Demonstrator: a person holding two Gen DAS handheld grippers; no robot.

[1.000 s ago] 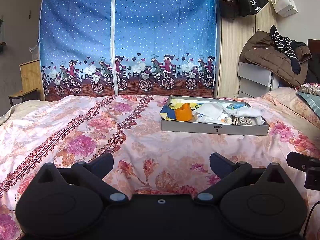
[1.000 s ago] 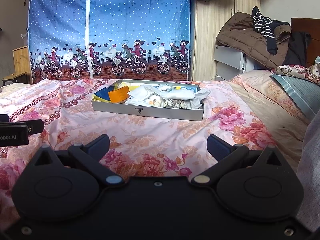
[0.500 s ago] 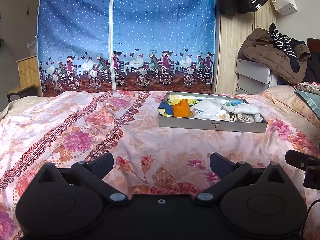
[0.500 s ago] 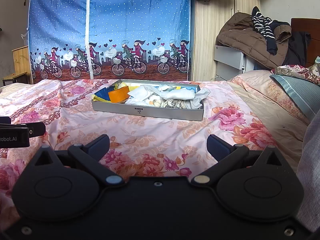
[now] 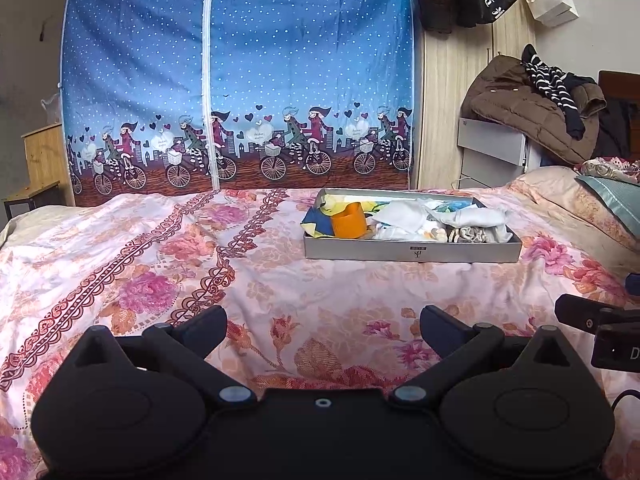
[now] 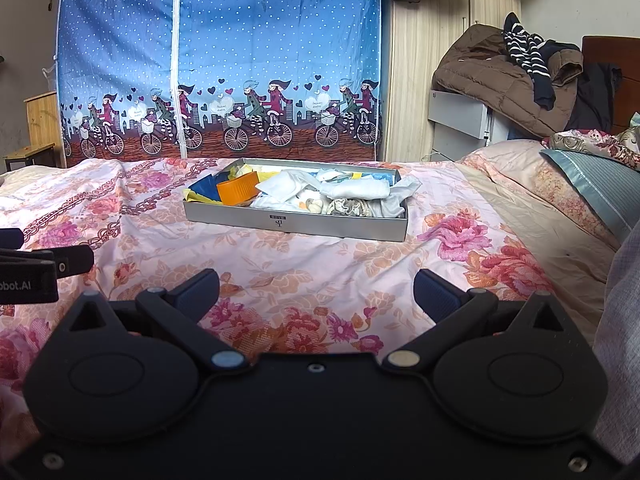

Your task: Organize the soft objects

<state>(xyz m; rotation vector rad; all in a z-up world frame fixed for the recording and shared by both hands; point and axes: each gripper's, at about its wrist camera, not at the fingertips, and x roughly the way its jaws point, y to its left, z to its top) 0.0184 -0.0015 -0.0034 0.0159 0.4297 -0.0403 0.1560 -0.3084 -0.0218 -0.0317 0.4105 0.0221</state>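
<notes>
A shallow grey box (image 5: 412, 250) (image 6: 296, 224) rests on the flowered bedspread, ahead of both grippers. It holds white folded cloths (image 5: 476, 218) (image 6: 356, 190), an orange piece (image 5: 350, 220) (image 6: 238, 188), blue and yellow fabric (image 5: 316, 220) (image 6: 202, 190) and a patterned bundle (image 6: 348, 206). My left gripper (image 5: 322, 326) is open over bare bedspread, well short of the box. My right gripper (image 6: 316, 290) is open too, nothing between its fingers. Each gripper shows at the edge of the other's view.
The pink flowered bedspread (image 5: 160, 264) covers the whole bed. A blue fabric wardrobe (image 5: 240, 80) with cyclist pictures stands behind. Jackets (image 5: 532, 116) lie piled on a grey unit at the right, pillows (image 6: 592, 184) beside it. A wooden stand (image 5: 40, 160) is at the far left.
The left wrist view has drifted slightly, so the box sits a little lower and further left in it. The right gripper has hardly moved. Both stay open.
</notes>
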